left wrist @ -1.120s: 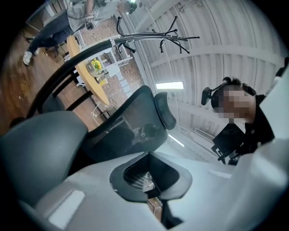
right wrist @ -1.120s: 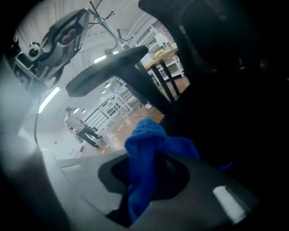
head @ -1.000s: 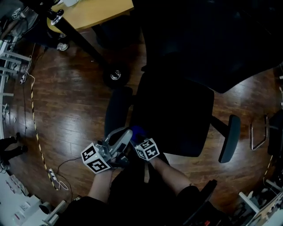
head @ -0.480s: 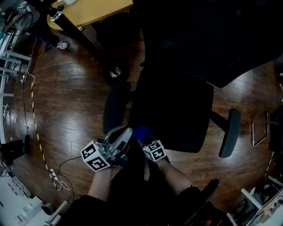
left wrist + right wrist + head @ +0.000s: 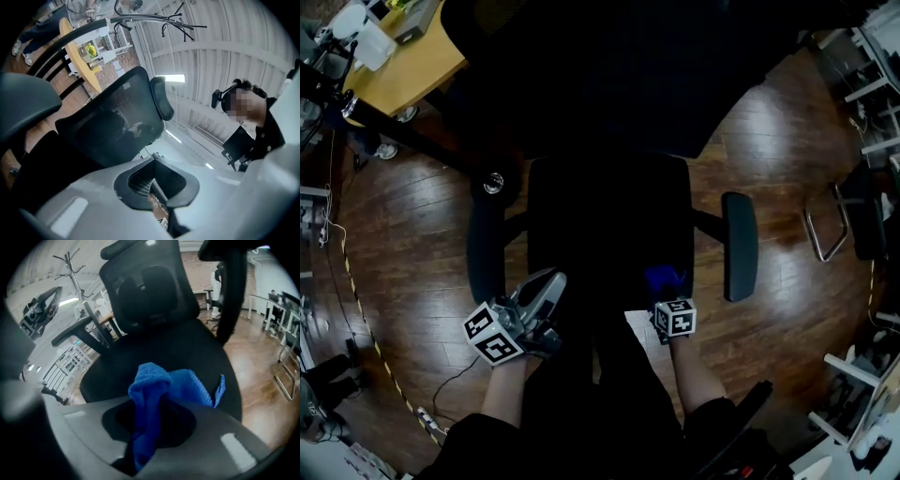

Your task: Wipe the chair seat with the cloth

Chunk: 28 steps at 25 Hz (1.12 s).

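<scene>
The black office chair's seat (image 5: 609, 225) lies straight ahead of me, its mesh back (image 5: 145, 282) behind it. My right gripper (image 5: 666, 292) is shut on a bunched blue cloth (image 5: 664, 278) at the seat's front right edge. In the right gripper view the cloth (image 5: 161, 385) sticks up between the jaws and hangs over the seat (image 5: 187, 350). My left gripper (image 5: 546, 286) hovers at the seat's front left corner, jaws together and holding nothing. The left gripper (image 5: 157, 187) is tilted upward toward the chair back (image 5: 108, 126).
Armrests stand on the seat's left (image 5: 485, 253) and right (image 5: 739, 246). A wooden table (image 5: 403, 66) is at the far left, a metal frame (image 5: 820, 220) at the right, and a cable (image 5: 356, 309) on the wood floor. A person with a headset (image 5: 262, 126) stands close by.
My right gripper has carried the cloth rightward, away from the left gripper, to the seat's front right. The chair now sits squarely in front. The left gripper has barely moved.
</scene>
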Each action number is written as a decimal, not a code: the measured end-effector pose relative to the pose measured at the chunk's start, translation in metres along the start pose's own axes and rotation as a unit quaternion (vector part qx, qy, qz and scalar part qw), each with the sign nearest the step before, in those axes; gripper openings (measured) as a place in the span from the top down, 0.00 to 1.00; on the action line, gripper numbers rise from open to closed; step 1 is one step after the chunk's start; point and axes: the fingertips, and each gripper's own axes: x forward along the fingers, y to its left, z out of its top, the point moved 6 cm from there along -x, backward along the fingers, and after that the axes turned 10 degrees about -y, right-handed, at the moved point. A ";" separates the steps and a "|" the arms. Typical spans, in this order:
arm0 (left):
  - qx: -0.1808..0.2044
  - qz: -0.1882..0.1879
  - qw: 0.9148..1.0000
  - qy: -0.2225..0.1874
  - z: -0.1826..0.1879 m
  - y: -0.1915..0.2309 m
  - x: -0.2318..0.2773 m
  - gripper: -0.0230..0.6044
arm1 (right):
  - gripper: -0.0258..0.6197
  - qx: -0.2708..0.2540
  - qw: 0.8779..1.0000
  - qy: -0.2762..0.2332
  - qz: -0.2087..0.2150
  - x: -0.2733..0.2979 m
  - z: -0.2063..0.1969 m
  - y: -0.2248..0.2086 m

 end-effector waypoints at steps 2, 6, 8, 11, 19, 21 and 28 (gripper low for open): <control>0.000 -0.007 1.000 0.006 -0.007 -0.003 0.012 0.96 | 0.87 0.023 0.999 -0.019 -0.018 -0.012 0.003 -0.022; 0.004 -0.019 1.000 0.017 -0.015 -0.011 0.028 0.96 | 0.87 0.041 0.998 -0.023 -0.032 -0.014 0.003 -0.034; 0.009 -0.022 1.000 0.019 -0.015 -0.017 0.032 0.96 | 0.87 0.045 0.998 -0.015 -0.037 -0.014 0.008 -0.032; 0.018 -0.025 0.999 0.015 -0.006 -0.030 0.035 0.96 | 0.87 0.037 0.999 -0.040 0.000 -0.022 0.035 -0.008; 0.058 -0.090 0.994 0.033 0.043 -0.116 0.061 0.96 | 0.87 -0.007 0.957 -0.219 0.191 -0.137 0.213 0.140; 0.063 -0.109 0.992 0.029 0.055 -0.138 0.064 0.96 | 0.87 -0.010 0.941 -0.259 0.218 -0.170 0.247 0.167; 0.085 -0.174 0.981 0.014 0.090 -0.179 0.071 0.96 | 0.87 -0.012 0.892 -0.370 0.260 -0.241 0.330 0.216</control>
